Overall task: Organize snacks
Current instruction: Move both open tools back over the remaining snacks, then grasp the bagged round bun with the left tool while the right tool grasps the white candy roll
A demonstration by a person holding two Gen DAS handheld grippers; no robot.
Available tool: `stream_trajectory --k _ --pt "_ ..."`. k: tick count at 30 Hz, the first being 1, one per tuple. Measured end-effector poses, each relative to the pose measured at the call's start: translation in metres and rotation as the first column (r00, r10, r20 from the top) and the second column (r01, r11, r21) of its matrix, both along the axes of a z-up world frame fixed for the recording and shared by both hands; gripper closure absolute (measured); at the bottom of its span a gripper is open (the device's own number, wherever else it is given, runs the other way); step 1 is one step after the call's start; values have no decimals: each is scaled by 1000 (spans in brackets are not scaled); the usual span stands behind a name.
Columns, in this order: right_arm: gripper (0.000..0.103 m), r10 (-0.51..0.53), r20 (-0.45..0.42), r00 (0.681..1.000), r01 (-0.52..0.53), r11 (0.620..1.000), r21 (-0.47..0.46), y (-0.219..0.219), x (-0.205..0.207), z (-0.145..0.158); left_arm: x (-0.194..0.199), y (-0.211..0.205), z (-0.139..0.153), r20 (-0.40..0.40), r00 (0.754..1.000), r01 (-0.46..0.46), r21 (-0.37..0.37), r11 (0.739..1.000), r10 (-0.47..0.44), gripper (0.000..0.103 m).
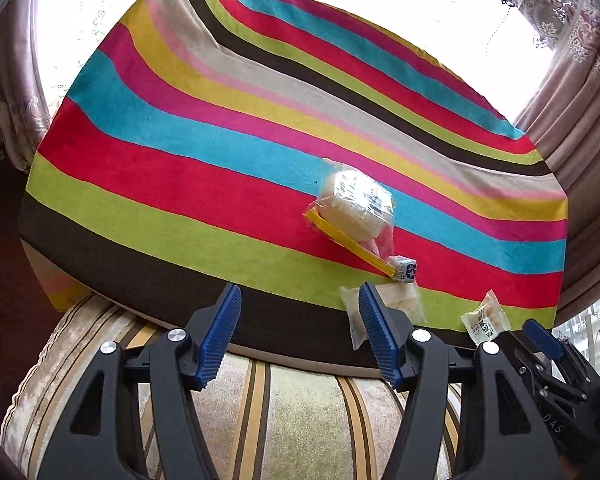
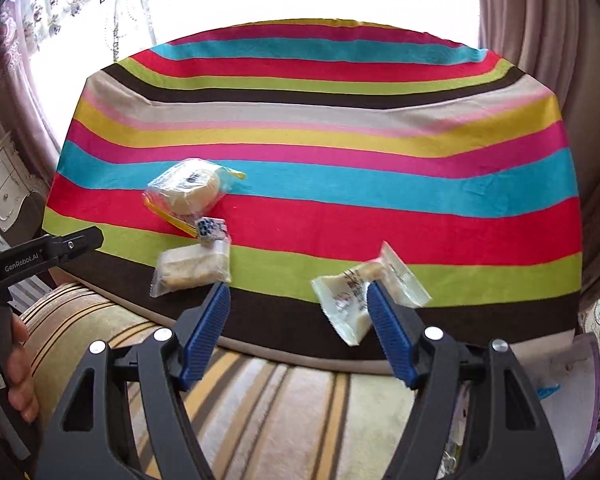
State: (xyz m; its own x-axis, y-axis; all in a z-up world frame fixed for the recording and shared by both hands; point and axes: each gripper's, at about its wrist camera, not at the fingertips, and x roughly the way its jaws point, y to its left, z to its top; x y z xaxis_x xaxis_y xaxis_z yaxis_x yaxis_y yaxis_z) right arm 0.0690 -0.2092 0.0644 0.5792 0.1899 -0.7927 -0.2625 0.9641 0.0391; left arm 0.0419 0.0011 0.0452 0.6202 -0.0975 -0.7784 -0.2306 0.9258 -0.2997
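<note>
On the striped tablecloth (image 1: 180,160) lies a clear zip bag (image 1: 352,208) with a yellow seal and pale round snacks inside. A small blue-and-white cube packet (image 1: 405,270) sits at its near end. Closer to the edge lie a clear packet of pale pieces (image 1: 404,304) and a printed wrapped snack (image 1: 486,318). My left gripper (image 1: 298,296) hovers open over the near table edge, its right finger covering part of the clear packet. My right gripper (image 2: 298,292) is open too, empty, with the wrapped snack (image 2: 352,300) behind its right finger. The zip bag (image 2: 188,190), cube packet (image 2: 211,230) and clear packet (image 2: 192,268) lie to its left.
A striped cushioned seat (image 1: 300,408) lies below the near table edge under both grippers. Curtains (image 2: 540,20) and bright windows ring the table. A white drawer unit (image 2: 4,184) stands far left. A hand (image 2: 18,360) holds the left gripper's handle.
</note>
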Motion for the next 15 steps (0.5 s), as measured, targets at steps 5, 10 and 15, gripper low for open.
stream_trajectory --k 5,10,15 --pt "35 87 -24 996 -88 996 -14 37 22 -10 2 10 -1 2 1000 -17 -4 1000 17 44" --pt "43 134 -45 990 -136 990 -40 65 42 -21 4 17 -3 0 999 -34 -14 999 34 44" --pt "52 145 -88 986 -150 987 -59 79 58 -35 5 19 -3 2 999 -35 -11 999 35 44"
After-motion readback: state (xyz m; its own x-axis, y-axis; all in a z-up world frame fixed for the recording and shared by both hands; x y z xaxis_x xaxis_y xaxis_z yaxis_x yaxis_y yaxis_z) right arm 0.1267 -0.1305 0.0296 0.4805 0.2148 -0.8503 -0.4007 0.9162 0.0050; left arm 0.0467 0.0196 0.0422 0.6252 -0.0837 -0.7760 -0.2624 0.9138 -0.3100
